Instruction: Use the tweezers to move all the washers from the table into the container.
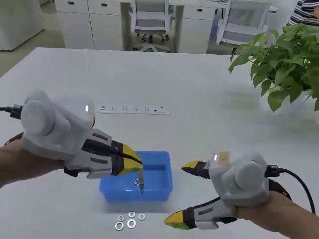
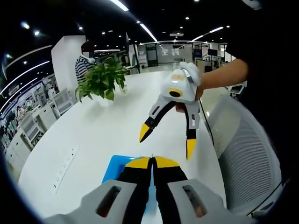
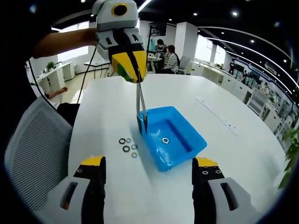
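Observation:
My left gripper [image 1: 133, 162] is shut on a pair of metal tweezers [image 1: 141, 181], whose tips hang over the blue container [image 1: 159, 186]. In the right gripper view the tweezers [image 3: 141, 107] point down at the near rim of the container [image 3: 187, 149], and one washer [image 3: 165, 140] lies on its floor. Several washers [image 1: 130, 220] rest on the table just in front of the container, also seen as washers [image 3: 128, 147]. My right gripper [image 1: 182, 193] stands open to the right of the container with nothing between its jaws. In the left gripper view the right gripper [image 2: 166, 142] shows open.
A white power strip [image 1: 132, 109] lies beyond the container. A leafy plant [image 1: 284, 64] stands at the table's right edge. Office chairs [image 1: 152, 20] and cabinets line the far side. A mesh chair [image 3: 32, 140] is beside the table's near edge.

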Demonstrator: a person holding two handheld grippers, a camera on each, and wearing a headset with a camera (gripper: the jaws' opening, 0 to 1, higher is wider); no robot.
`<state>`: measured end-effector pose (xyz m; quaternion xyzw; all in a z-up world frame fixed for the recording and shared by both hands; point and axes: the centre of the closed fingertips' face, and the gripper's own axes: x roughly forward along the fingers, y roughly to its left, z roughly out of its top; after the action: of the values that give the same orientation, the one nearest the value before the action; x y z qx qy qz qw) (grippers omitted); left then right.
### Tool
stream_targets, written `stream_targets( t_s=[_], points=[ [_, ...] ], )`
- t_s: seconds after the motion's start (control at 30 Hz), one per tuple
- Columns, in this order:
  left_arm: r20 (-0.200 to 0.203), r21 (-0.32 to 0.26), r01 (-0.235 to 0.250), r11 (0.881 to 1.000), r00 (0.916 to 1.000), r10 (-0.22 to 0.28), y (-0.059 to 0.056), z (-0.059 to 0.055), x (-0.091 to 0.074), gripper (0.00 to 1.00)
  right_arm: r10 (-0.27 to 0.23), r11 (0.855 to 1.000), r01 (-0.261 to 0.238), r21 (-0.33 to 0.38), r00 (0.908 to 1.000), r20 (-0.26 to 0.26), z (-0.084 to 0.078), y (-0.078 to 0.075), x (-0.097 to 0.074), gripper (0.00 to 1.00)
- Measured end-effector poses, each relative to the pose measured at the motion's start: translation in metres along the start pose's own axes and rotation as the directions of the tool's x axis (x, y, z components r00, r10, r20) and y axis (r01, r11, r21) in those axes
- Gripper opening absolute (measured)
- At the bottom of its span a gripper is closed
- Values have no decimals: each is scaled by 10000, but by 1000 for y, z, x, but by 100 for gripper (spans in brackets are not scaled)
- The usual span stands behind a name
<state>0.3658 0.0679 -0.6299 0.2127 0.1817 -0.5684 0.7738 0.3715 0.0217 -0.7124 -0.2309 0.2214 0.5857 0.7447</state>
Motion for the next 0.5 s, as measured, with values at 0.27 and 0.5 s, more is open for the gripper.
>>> stream_targets(
  t_s=[0.27,0.5],
  points=[
    [-168,86,80,9999,9998,-79,-8,-12,8,5,-31,9996,30,264,10000,35,-6,5,-1,87],
    [-357,43,196,9998,9992,-195,-13,-23,18,5,-56,9995,51,301,9999,146,-8,9,-1,94]
  ],
)
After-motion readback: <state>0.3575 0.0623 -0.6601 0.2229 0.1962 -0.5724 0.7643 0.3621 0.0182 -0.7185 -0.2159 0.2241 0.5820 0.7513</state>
